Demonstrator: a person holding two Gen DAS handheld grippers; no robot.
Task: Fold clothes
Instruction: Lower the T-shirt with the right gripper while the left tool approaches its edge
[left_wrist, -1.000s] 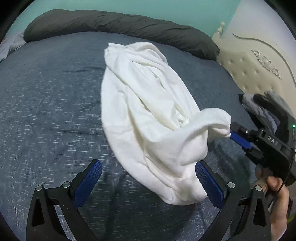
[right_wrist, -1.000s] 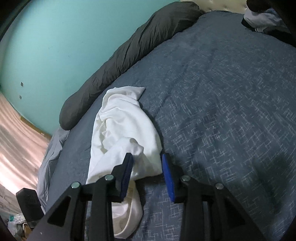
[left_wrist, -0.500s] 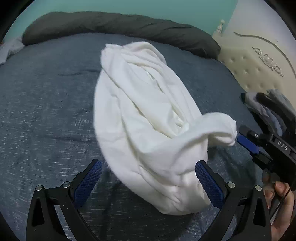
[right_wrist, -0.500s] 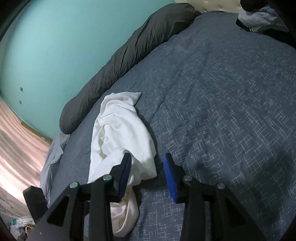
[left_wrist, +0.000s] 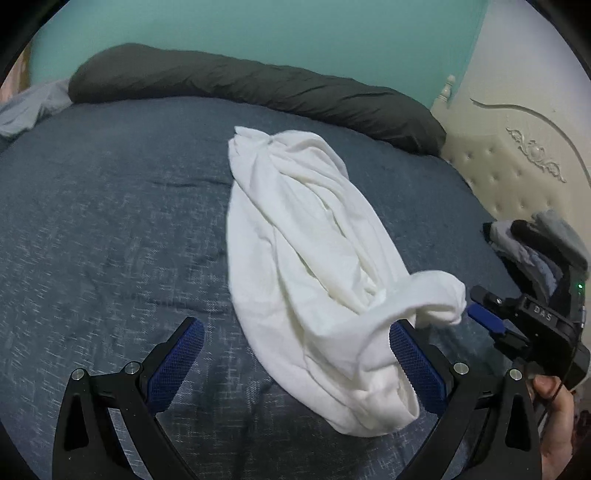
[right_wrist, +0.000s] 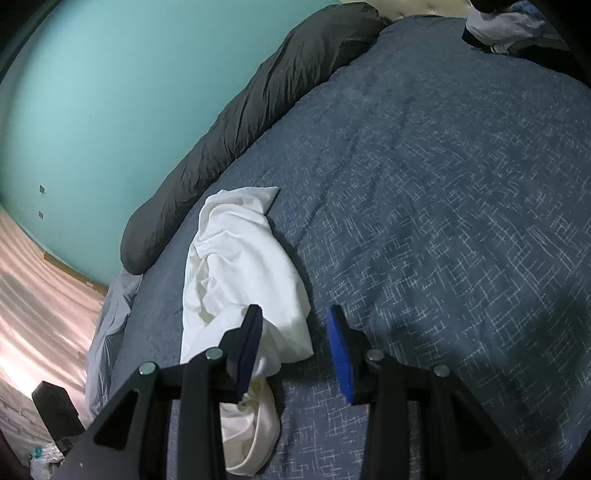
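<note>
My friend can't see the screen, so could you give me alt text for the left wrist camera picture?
A crumpled white garment lies on a dark blue bedspread, one end lifted toward the right gripper at the picture's right edge. The left gripper is wide open in the foreground. A long dark pillow lies against a teal wall.

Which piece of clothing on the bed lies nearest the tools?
The crumpled white cotton garment, lying between both tools on the blue bedspread; the dark-and-grey clothes pile sits farther off by the headboard.

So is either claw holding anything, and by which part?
Nothing is clamped. Left claw is open over the garment. Right claw is open too; the garment's bunched end lies against one finger, clear of the other.
</note>
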